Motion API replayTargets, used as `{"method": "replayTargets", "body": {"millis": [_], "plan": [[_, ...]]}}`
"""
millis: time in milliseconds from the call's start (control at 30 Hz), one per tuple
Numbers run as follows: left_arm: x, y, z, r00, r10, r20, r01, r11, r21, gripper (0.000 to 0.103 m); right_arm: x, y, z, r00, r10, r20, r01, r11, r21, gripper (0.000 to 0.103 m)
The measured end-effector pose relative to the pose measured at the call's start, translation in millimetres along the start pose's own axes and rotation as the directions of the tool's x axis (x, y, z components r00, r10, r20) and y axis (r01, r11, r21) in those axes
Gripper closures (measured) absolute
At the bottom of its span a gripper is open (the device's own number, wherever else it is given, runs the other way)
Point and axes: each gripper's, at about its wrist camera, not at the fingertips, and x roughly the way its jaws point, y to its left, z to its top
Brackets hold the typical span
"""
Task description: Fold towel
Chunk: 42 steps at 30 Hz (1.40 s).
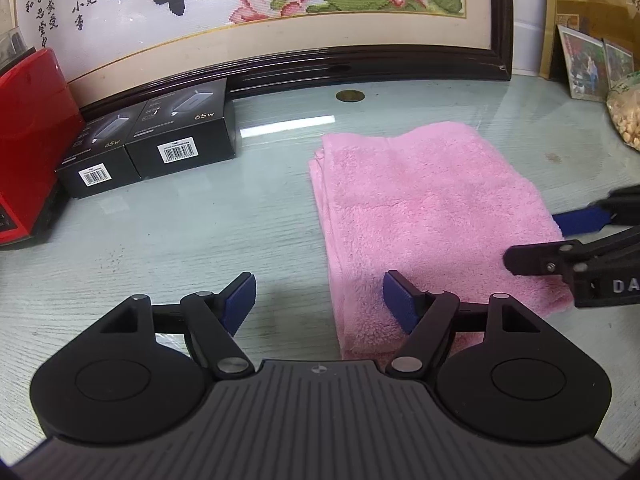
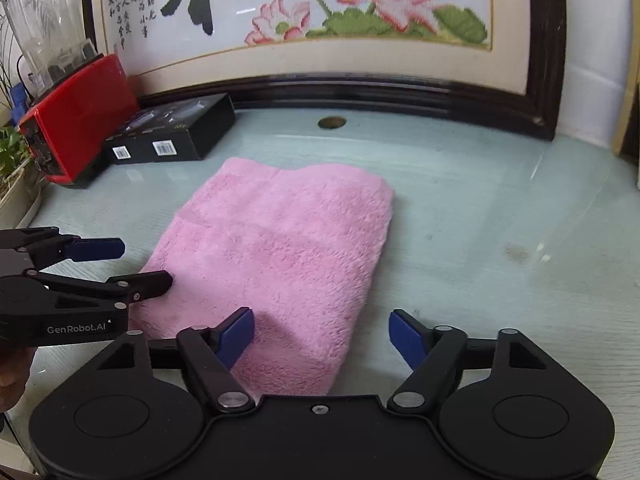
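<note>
At the bottom of each wrist view, the left gripper and right gripper gape wide, holding nothing. Beyond them, mid-frame, the folded pink towel lies flat on the table. Black boxes sit upper left.

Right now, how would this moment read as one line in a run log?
pink towel: folded, flat on glass tabletop | left gripper: open, empty | right gripper: open, empty
</note>
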Motion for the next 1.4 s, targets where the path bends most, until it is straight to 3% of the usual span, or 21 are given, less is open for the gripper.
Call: {"method": "replayTargets", "body": {"millis": [133, 333, 467, 600, 867, 1233, 1400], "plan": [[2.5, -2.7, 2.2, 1.0, -0.005, 0.002, 0.005, 1.0, 0.005, 0.033, 4.0, -6.1, 2.6, 1.0, 0.019, 0.005, -0.02, 0.999, 0.033, 0.069], [14.2, -11.5, 15.3, 1.0, -0.017, 0.008, 0.017, 0.999, 0.029, 0.032, 10.1, -15.3, 6.4, 0.999, 0.048, 0.013, -0.049, 0.995, 0.082, 0.082], [32.1, -24.6, 32.4, 0.999, -0.043, 0.004, 0.043, 0.999, 0.029, 0.025, 14.2, -21.9, 9.2, 0.998, 0.064, 0.02, -0.065, 0.991, 0.115, 0.082], [54.4, -52.6, 52.9, 0.998, -0.069, -0.007, 0.069, 0.998, 0.006, 0.023, 20.7, -34.9, 17.1, 0.999, -0.013, 0.031, 0.008, 0.991, 0.136, 0.082], [82.4, -84.1, 83.7, 0.999, -0.034, 0.014, 0.034, 0.998, 0.055, 0.023, 36.0, -59.9, 32.2, 0.995, -0.094, 0.037, 0.087, 0.981, 0.173, 0.082], [88.1, -92.3, 96.3, 1.0, 0.009, 0.018, -0.01, 0.998, 0.064, 0.024, 48.7, -82.9, 39.7, 0.996, -0.081, 0.044, 0.071, 0.979, 0.193, 0.079], [79.3, -88.0, 96.4, 0.999, 0.029, 0.014, -0.03, 0.999, 0.043, 0.028, 26.4, -86.6, 35.8, 0.994, -0.055, 0.097, 0.034, 0.978, 0.207, 0.077]]}}
